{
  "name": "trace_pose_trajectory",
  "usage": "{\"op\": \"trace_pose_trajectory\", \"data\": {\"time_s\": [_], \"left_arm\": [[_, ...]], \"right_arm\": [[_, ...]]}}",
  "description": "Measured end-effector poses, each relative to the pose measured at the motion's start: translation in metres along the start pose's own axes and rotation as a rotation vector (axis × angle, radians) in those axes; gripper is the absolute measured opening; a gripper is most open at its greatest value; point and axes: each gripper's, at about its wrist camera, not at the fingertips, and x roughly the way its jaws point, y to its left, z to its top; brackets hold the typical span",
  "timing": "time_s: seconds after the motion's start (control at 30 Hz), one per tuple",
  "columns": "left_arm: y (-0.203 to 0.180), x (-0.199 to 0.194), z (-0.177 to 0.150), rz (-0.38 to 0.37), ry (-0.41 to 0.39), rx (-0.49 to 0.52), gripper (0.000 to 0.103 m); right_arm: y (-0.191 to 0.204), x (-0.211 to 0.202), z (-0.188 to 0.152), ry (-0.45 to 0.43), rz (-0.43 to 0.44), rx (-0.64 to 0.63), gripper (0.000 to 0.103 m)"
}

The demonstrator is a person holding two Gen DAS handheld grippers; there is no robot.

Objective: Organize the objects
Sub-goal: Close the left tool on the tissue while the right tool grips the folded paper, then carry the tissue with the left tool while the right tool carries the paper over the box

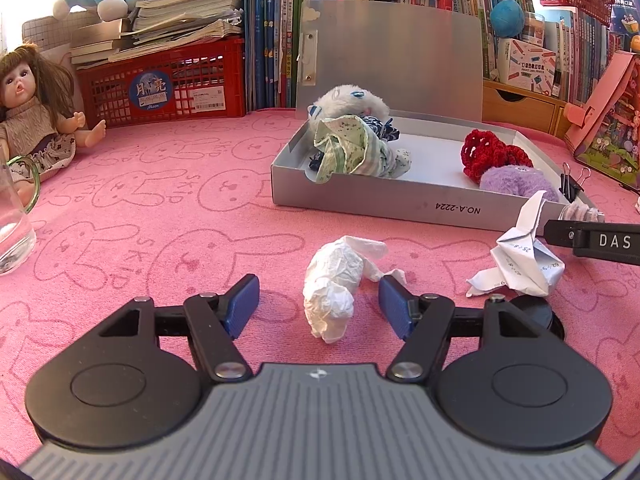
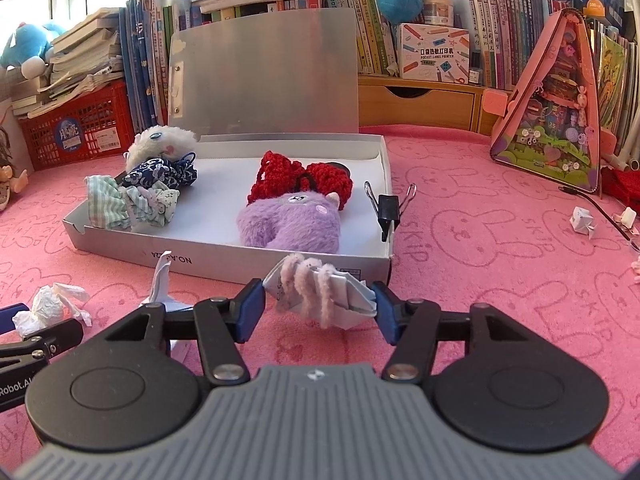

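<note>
Right wrist view: grey box [image 2: 224, 246] sits open on the pink bench [image 2: 480, 280], lid up, already holding soft toys and cloth; its front wall reads "NO.A-2224" upside down. Purple plush [image 2: 292, 220] and red crochet piece [image 2: 300, 176] lie inside, and a black binder clip [image 2: 388, 206] bites the right wall. Behind it, a carton reads "POCKET LABEL PRINTER". Right claw [image 2: 320, 306] is clamped on a folded paper boat [image 2: 344, 298] wrapped in fuzzy pink pipe cleaner, just in front of the box; both pads press the ends. Judged very light, thin and crush-prone, so the hold across the stiffer folded ends suits it.

Left wrist view: red crate [image 1: 168, 80] carries a round "Moon" sticker. Left claw [image 1: 316, 304] stands apart, straddling a crumpled white tissue wad [image 1: 332, 288] on the bench, with one pad near it and the other clear. Wad looks weightless, soft and squashable; best taken across its thick middle. A printed folded paper [image 1: 520, 264] lies to the right, digits too small to read. Right claw's arm shows "DAS".
</note>
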Motion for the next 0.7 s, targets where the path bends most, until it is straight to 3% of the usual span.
{"op": "trace_pose_trajectory", "data": {"time_s": [0.17,0.27,0.7], "left_arm": [[0.004,-0.004,-0.001,0.001,-0.015,-0.021,0.043],[0.001,-0.006,-0.001,-0.012,-0.015,-0.007,0.036],[-0.001,-0.022,0.012,-0.062,-0.065,0.006,0.032]], "right_arm": [[-0.002,-0.002,0.000,0.002,0.009,0.011,0.060],[-0.006,-0.003,0.001,0.006,0.023,0.030,0.060],[-0.013,-0.017,0.011,-0.027,0.046,0.036,0.052]]}}
